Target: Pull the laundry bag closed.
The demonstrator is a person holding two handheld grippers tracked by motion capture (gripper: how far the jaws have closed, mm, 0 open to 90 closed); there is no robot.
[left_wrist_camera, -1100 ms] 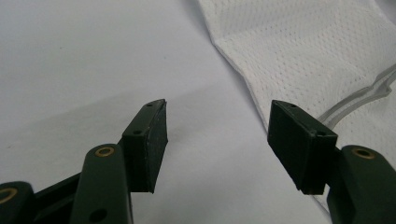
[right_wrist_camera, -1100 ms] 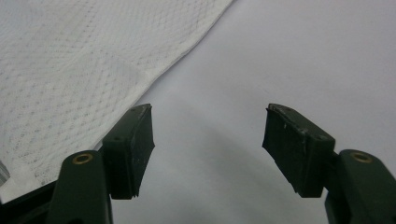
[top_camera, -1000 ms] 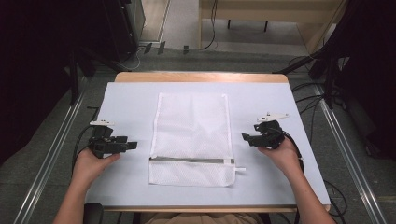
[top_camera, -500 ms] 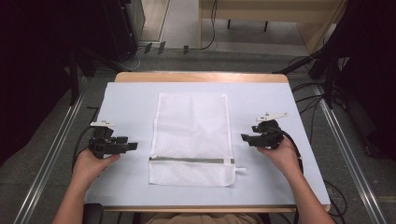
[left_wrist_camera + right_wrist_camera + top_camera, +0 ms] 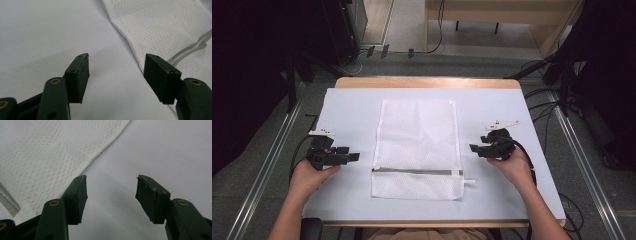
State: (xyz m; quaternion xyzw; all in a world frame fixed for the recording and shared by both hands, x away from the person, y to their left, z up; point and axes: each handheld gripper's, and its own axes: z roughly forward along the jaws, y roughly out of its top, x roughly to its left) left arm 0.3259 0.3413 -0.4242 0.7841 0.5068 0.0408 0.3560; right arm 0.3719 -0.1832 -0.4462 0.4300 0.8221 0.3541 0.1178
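Observation:
A white mesh laundry bag (image 5: 418, 145) lies flat in the middle of the table, its grey zipper strip (image 5: 417, 171) running across near the front end. My left gripper (image 5: 353, 157) rests on the table just left of the bag, open and empty; the left gripper view has the bag's edge (image 5: 160, 32) beyond its right jaw. To the right of the bag, my right gripper (image 5: 473, 148) is open with nothing between its jaws. The right gripper view shows the bag (image 5: 42, 155) spread ahead of its left jaw.
The table carries a pale blue-white sheet (image 5: 347, 112) with a wooden edge (image 5: 427, 83) at the back. Dark equipment and cables stand on the floor around the table. A small white zipper pull tab (image 5: 469, 181) sticks out at the bag's front right.
Both hands have stayed almost still; the right gripper has edged slightly toward the bag. The bag has not moved.

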